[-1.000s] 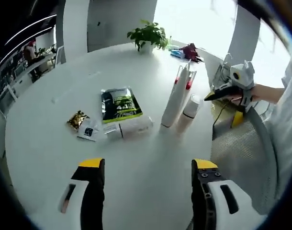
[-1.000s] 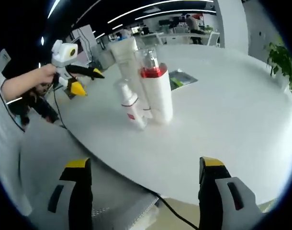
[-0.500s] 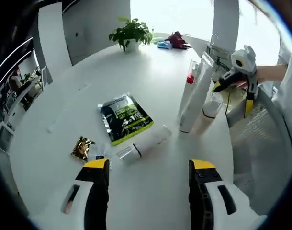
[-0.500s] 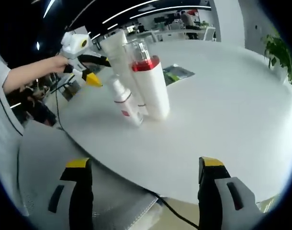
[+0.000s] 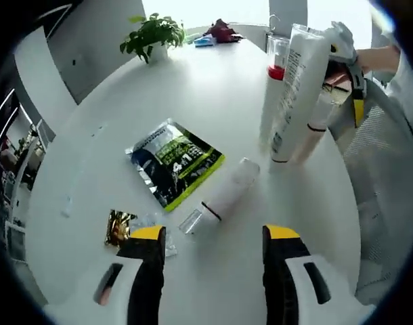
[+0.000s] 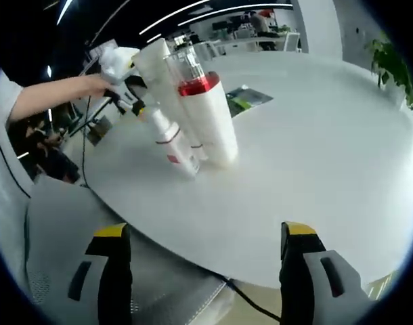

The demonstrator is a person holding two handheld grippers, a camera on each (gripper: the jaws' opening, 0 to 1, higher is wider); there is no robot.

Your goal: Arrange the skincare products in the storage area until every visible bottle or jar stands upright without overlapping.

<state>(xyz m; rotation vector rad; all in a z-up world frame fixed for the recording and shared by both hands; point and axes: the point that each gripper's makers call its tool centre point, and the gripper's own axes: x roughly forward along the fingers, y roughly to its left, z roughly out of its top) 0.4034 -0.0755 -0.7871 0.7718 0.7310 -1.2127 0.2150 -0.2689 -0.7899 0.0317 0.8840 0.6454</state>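
Bottles [image 5: 298,88] upright on round white table [image 5: 193,88]

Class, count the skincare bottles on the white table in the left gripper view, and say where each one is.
4: a lying bottle beside the green packet, and three upright together at the table's edge: tall tube, red-collared bottle, small bottle behind. Others may be hidden.

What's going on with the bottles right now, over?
Left gripper open, above the fallen bottle. Right gripper open, empty. Three bottles upright. Green sachet lies beside the fallen one.
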